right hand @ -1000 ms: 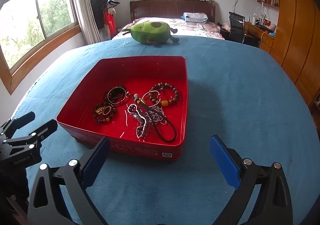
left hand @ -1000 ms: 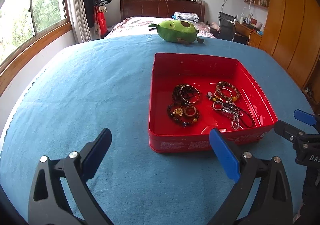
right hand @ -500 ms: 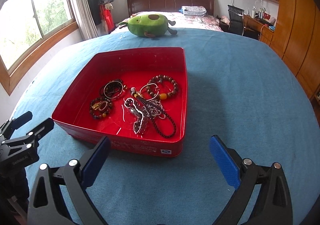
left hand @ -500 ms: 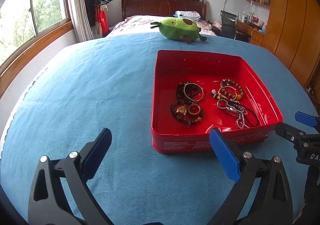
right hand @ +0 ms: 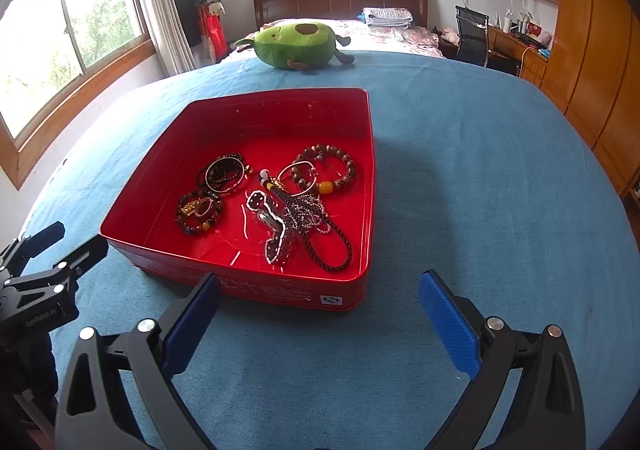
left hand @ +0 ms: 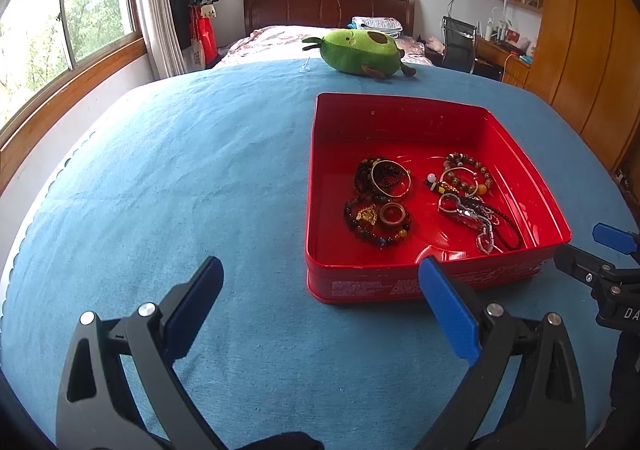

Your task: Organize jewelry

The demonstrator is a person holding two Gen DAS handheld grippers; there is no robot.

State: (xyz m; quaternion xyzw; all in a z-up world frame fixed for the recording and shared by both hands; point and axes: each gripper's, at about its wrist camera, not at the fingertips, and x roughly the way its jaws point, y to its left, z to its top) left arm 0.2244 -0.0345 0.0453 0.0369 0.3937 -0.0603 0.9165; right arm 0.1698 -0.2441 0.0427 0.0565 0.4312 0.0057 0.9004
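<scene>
A red tin tray [left hand: 400, 114] [right hand: 280, 106] sits on the blue cloth. It holds a dark bead bracelet with a silver bangle [left hand: 386, 176] [right hand: 224, 172], a bead bracelet with a ring [left hand: 376, 220] [right hand: 199, 210], a brown bead bracelet [left hand: 466, 176] [right hand: 330, 170] and a tangled chain with a dark cord [left hand: 478, 220] [right hand: 296, 222]. My left gripper [left hand: 320, 290] is open and empty, near the tray's front left corner. My right gripper [right hand: 320, 304] is open and empty, just before the tray's front edge; it also shows in the left wrist view [left hand: 600, 254].
A green avocado plush [left hand: 360, 50] [right hand: 298, 44] lies at the far edge of the cloth [left hand: 180, 178]. A bed, a coat stand, a desk chair and wooden wardrobes stand beyond. The left gripper shows at the left of the right wrist view [right hand: 48, 246].
Both grippers have moved forward, closer to the red tray, which now looks larger. Both stay open and empty. The jewelry has not moved.
</scene>
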